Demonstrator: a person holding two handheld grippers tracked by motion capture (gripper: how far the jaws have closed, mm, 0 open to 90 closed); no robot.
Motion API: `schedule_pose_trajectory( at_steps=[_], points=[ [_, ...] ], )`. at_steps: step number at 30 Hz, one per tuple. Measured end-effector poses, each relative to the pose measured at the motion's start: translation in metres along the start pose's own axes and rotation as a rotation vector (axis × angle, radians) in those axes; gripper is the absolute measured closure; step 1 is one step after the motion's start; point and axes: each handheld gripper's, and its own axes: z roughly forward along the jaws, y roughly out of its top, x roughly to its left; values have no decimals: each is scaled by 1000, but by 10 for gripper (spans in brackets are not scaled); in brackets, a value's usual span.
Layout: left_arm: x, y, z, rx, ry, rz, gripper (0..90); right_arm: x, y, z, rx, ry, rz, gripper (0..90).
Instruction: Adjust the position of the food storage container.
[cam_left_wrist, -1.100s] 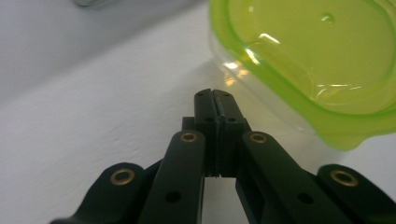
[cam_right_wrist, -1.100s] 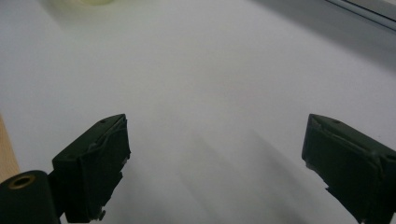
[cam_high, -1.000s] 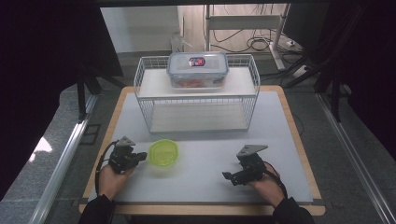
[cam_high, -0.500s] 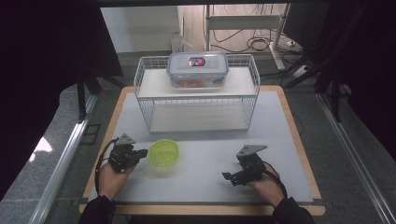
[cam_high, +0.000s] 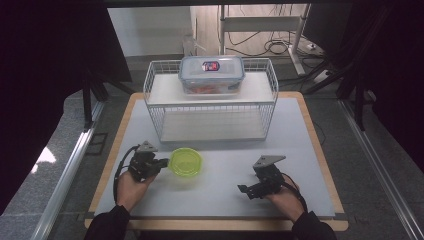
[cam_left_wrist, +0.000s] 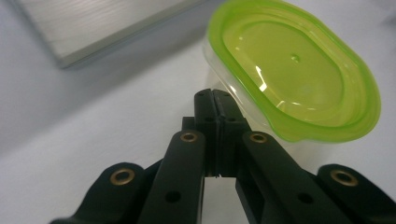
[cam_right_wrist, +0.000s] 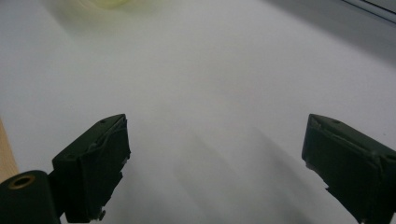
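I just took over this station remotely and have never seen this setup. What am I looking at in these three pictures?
A person holds a two-jaw tool in each hand. The high view looks down on the white table; each of the other views rides on a tool. The left tool, jaws shut with nothing between them, sits against a small container with a green lid. The right tool is open over bare table. Farther back stands a wire rack with a clear lidded box on top.

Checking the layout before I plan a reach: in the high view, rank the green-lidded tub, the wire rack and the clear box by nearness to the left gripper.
1. Green-lidded tub, right beside the left gripper.
2. Wire rack, behind it, mid-table.
3. Clear box, atop the rack's shelf.
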Motion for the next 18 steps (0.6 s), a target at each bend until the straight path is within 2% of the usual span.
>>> schedule_pose_trajectory(
  at_steps=[3, 6, 12, 14, 18],
  points=[
    [-8, 4, 6, 11, -8, 17, 898, 0, 0, 0, -2, -1, 0, 75],
    [-9, 3, 8, 21, -9, 22, 898, 0, 0, -1, -4, 0, 3, 75],
    [0, -4, 4, 30, 20, -2, 897, 0, 0, -1, -5, 0, 2, 75],
    [3, -6, 2, 23, 10, -19, 897, 0, 0, -1, -4, -1, 4, 75],
    [6, -8, 5, 40, 5, -20, 896, 0, 0, -1, -3, 0, 0, 75]
  ],
)
